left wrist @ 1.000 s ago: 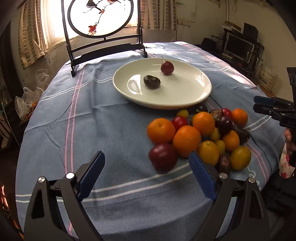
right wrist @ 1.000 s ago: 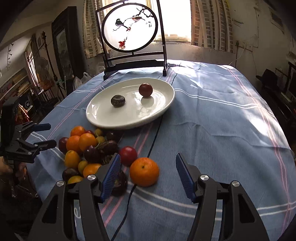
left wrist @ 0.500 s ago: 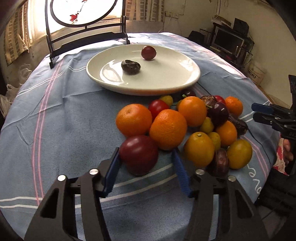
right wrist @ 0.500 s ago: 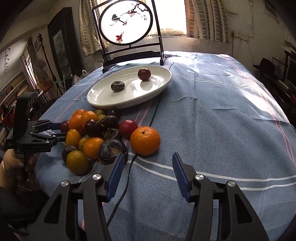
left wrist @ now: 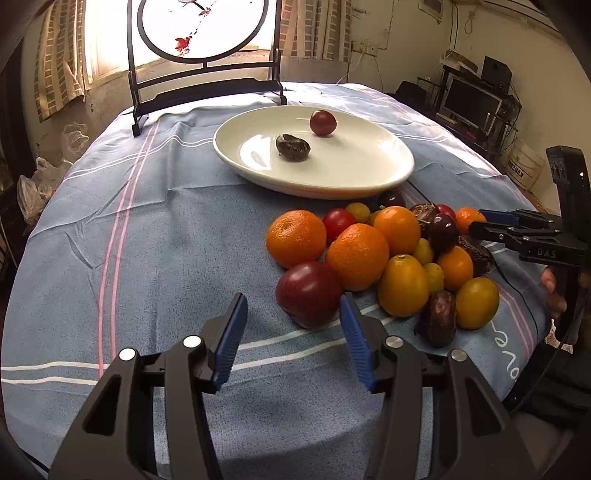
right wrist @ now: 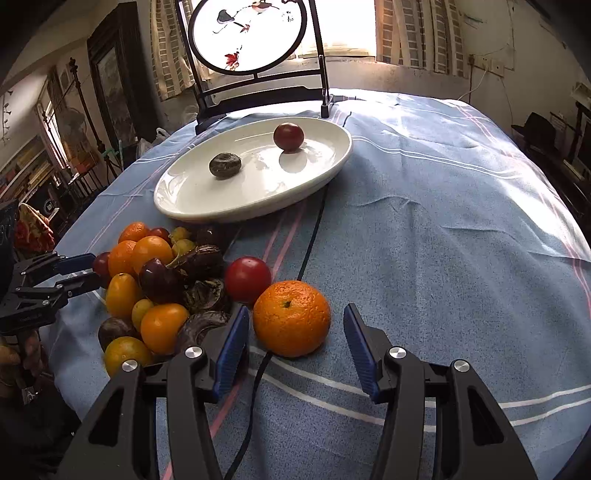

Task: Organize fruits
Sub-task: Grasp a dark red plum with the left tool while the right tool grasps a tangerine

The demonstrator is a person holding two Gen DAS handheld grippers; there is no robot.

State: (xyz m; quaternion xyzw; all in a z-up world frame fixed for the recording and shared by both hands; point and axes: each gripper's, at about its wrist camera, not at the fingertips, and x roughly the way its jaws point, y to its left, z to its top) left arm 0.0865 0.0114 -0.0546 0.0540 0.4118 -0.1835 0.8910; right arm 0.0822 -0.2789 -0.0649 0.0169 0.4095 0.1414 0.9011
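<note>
Bright curtained window (left wrist: 110, 48) behind a round screen (right wrist: 249, 35); monitor (left wrist: 471, 101) by the wall.

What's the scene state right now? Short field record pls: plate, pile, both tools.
plate: white plate, holds one red fruit and one dark wrinkled fruit
pile: mixed oranges, red, yellow and dark fruit on the blue tablecloth, in front of the plate
left tool: open, jaws just opening, dark red plum off to its right finger, not gripped
right tool: open, orange between the fingers, not gripped

White plate (left wrist: 369, 181), blue tablecloth (left wrist: 147, 240) striped pink and white, orange mandarin (right wrist: 291, 317).
</note>
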